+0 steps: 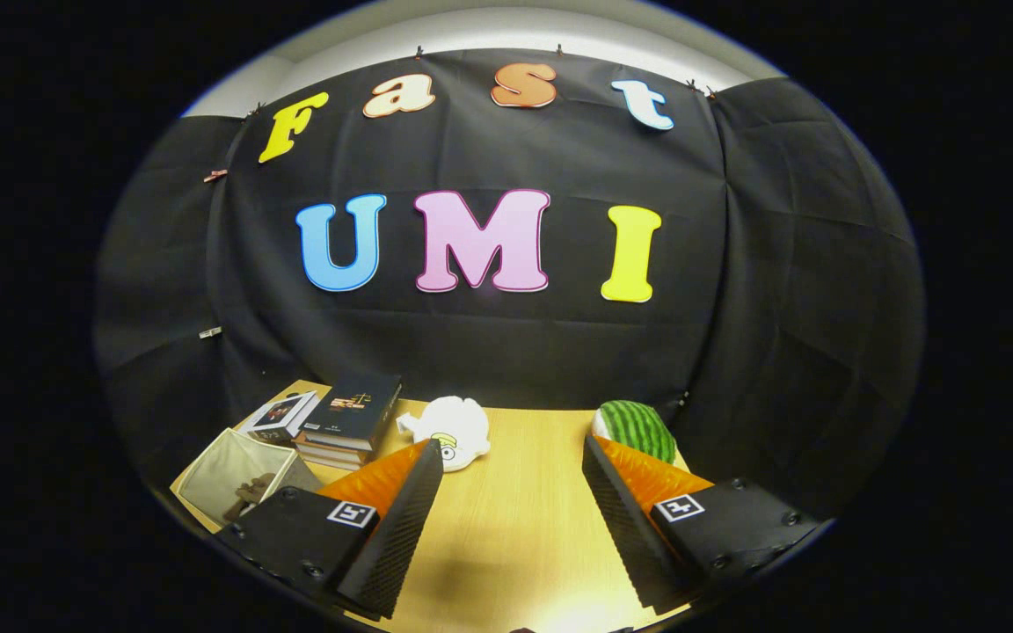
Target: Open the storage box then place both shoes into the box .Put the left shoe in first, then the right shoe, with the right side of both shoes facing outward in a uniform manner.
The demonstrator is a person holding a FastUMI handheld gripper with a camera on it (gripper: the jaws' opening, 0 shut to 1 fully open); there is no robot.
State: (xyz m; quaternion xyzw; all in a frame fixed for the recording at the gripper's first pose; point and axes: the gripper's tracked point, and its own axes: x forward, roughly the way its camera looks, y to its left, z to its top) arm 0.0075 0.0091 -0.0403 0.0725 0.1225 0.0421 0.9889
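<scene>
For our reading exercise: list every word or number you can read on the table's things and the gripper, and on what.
Top book: cover print too small to read.
Flat box beside it: print blurred.
Open gripper, fingers holding nothing: square coded markers, no words.

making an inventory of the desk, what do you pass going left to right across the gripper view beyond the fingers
Open fabric bin → flat boxed item → stack of books → white plush toy → watermelon-patterned toy. The gripper is open, with bare wooden table between its fingers.
</scene>
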